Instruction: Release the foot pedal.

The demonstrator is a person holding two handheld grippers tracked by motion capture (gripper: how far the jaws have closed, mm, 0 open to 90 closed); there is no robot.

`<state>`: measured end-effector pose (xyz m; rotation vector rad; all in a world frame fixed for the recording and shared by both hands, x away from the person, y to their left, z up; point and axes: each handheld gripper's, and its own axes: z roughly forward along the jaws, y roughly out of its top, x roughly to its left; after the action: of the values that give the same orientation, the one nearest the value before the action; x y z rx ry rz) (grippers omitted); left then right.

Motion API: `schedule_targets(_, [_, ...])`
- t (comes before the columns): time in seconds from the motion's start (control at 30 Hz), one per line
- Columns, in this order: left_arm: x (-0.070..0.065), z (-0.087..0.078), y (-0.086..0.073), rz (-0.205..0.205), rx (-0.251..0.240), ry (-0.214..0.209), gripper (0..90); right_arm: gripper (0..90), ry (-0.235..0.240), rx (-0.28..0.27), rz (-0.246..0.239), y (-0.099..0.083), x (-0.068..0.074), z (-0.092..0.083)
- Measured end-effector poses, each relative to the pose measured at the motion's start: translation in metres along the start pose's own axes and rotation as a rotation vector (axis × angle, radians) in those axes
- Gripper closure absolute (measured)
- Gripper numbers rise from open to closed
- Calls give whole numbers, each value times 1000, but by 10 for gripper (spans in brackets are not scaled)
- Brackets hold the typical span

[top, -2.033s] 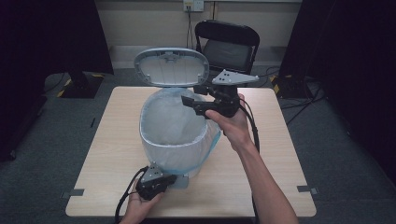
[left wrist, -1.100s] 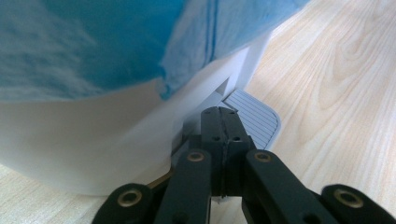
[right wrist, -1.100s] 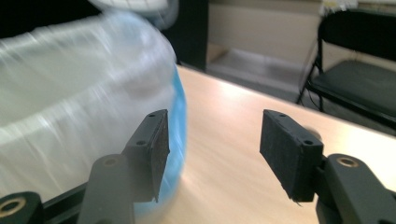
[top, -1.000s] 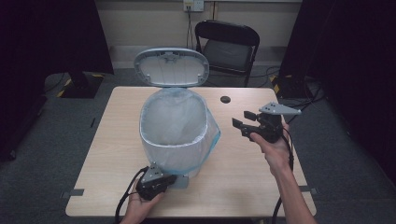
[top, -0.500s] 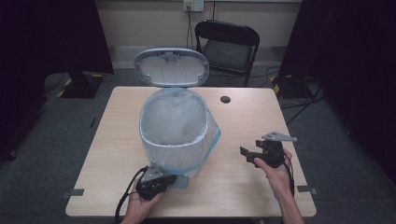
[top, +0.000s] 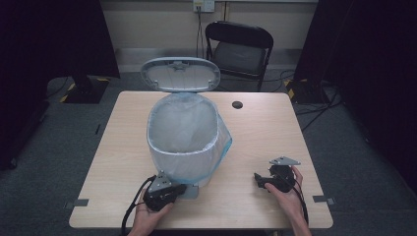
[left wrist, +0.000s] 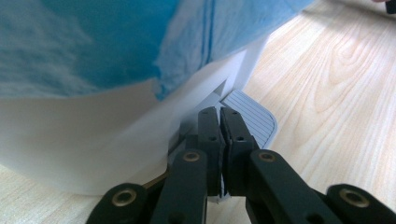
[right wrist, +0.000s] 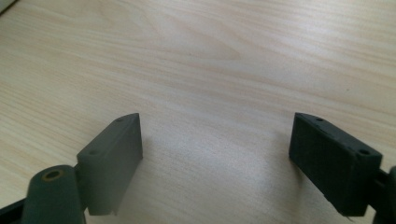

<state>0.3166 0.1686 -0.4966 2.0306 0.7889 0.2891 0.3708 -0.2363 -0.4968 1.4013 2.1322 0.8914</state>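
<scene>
left gripper (top: 173,191), fingers pressed together, bears on the ribbed grey pedal (left wrist: 250,117) of the white blue-lined pedal bin (top: 184,142) mid-bench, lid up, right gripper (top: 261,181) just opened empty over bare wood; best keep that pedal pressure straight and steady.

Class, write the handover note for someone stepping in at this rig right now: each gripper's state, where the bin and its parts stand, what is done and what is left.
Left gripper: jaws shut, resting on the bin's pedal, at the near foot of the pedal bin.
Right gripper: low over the bare table, right of the bin; its jaws have just been opening and now stand wide, with nothing between them.
Lid: raised, standing open at the bin's far side.
Blue liner bag: inside the bin, folded over the rim.
Done: liner appears fitted.
Left: probably release the pedal so the lid drops.
</scene>
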Motion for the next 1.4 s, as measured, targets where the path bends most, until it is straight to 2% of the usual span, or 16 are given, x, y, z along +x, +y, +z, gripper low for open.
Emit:
schedule_targets(0.1, [0,0,0,-2,-3,-6,871,156,-4,-32,2,-4,1,0])
schedule_targets(0.17, [-1,-1,0,-8,-8,-17,845,155,-13,-32,9,-4,2,0])
schedule_targets(0.3, [-1,-4,2,26,-11,-12,845,154,-15,-32,11,-4,2,0])
schedule_targets(0.37, [-1,-5,3,7,-16,-27,845,153,-15,-32,13,-5,2,0])
schedule_targets(0.43, [0,-6,3,13,-15,-21,846,153,-14,-32,14,-4,2,0])
schedule_targets(0.5, [0,-6,3,-5,-25,-36,844,153,-14,-32,14,-4,2,0])
schedule_targets(0.6, [0,-9,3,3,-38,-36,822,153,-14,-32,14,-4,2,0])
schedule_targets(0.67, [1,-11,5,-11,-54,-45,821,153,-14,-32,14,-4,2,0])
schedule_targets(0.8, [3,-13,5,-21,-46,-55,834,153,-14,-32,14,-4,2,0])
schedule_targets(0.97, [5,-21,3,-46,-35,-74,727,152,-12,-33,14,-4,2,0])
schedule_targets(1.07, [6,-27,3,-36,-16,-89,663,152,-12,-34,14,-4,2,0])
schedule_targets(1.13, [10,-34,2,-55,-17,-102,638,152,-13,-33,15,-4,2,0])
schedule_targets(1.23, [19,-45,1,-71,-15,-84,587,152,-13,-34,14,-4,2,0])
schedule_targets(1.3, [28,-53,-1,-100,-14,-44,502,152,-12,-34,14,-4,2,0])
schedule_targets(1.4, [42,-68,-4,-138,-39,-5,482,152,-13,-33,15,-4,2,0])
